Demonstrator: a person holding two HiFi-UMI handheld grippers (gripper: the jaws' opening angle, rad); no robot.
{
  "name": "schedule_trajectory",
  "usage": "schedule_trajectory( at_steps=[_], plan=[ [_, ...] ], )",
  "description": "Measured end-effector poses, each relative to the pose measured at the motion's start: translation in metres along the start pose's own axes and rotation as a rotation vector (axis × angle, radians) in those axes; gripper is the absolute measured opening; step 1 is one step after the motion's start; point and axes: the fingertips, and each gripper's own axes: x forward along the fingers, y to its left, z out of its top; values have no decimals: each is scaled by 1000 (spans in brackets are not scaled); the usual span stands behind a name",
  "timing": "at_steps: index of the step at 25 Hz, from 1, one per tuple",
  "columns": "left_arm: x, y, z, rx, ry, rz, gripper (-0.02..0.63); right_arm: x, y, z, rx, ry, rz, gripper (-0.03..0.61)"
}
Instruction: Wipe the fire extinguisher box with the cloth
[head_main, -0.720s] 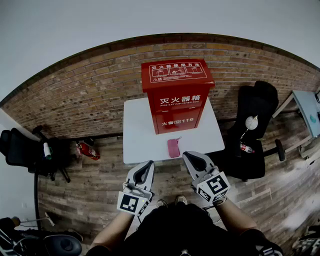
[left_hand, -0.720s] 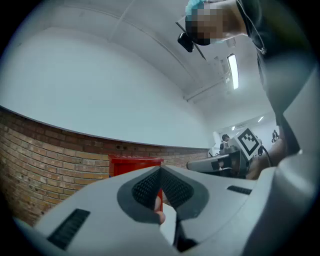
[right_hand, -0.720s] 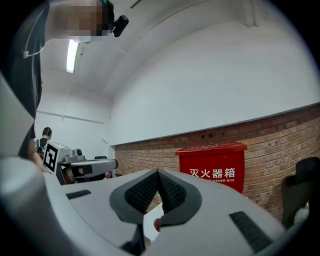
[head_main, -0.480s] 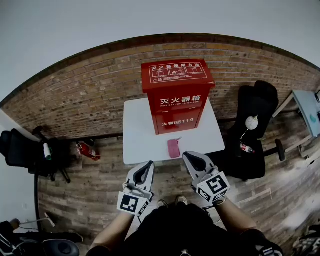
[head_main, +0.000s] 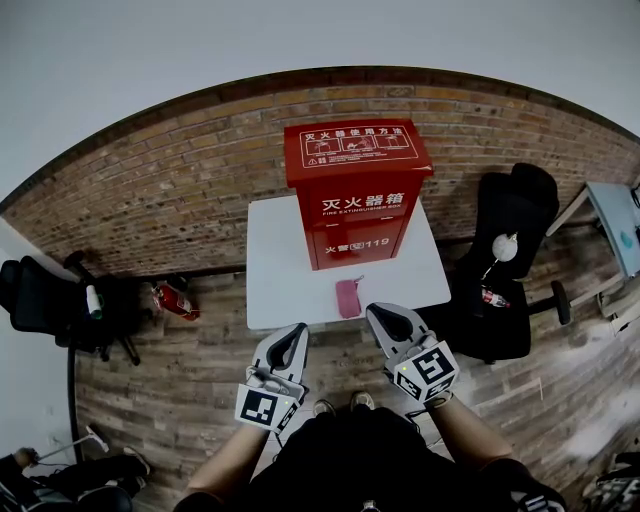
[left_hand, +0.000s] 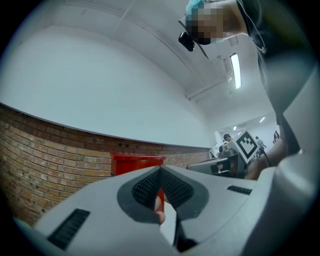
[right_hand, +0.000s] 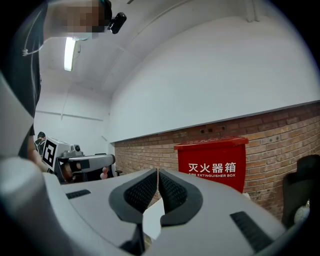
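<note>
I hold my left gripper (head_main: 297, 330) and my right gripper (head_main: 380, 314) side by side at the near edge of the white surface (head_main: 275, 270), both aimed toward the far brick wall (head_main: 180, 190). The left gripper's jaws are closed tip to tip with nothing clamped, and the right gripper's jaws are pressed together too, also empty. The red fire extinguisher box (head_main: 358, 190) stands upright on the far part of the surface, its lettered front facing me. The pink cloth (head_main: 347, 297) lies flat on the surface just on the near side of the box, between my two grippers and touching neither. A black office chair (head_main: 510, 260) stands right of the surface.
</note>
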Motion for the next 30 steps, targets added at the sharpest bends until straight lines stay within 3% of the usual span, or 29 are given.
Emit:
schedule_trajectory(
  at_steps=[4,8,12,21,24,30],
  plan=[
    [4,3,-2,6,18,0,29,7,-14,-15,49,32,-18,23],
    [6,7,-6,5,-18,6,29,15,-32,-35,132,58,-33,23],
    [8,11,-13,3,22,23,29,25,-53,-63,183,112,-57,23],
    [5,21,-25,2,56,73,29,52,-81,-128,222,235,-53,28],
    [3,23,-30,6,78,89,29,60,-87,-149,232,273,-43,91],
    [2,26,-39,-8,97,126,29,76,-99,-185,238,344,-41,104]
  ],
)
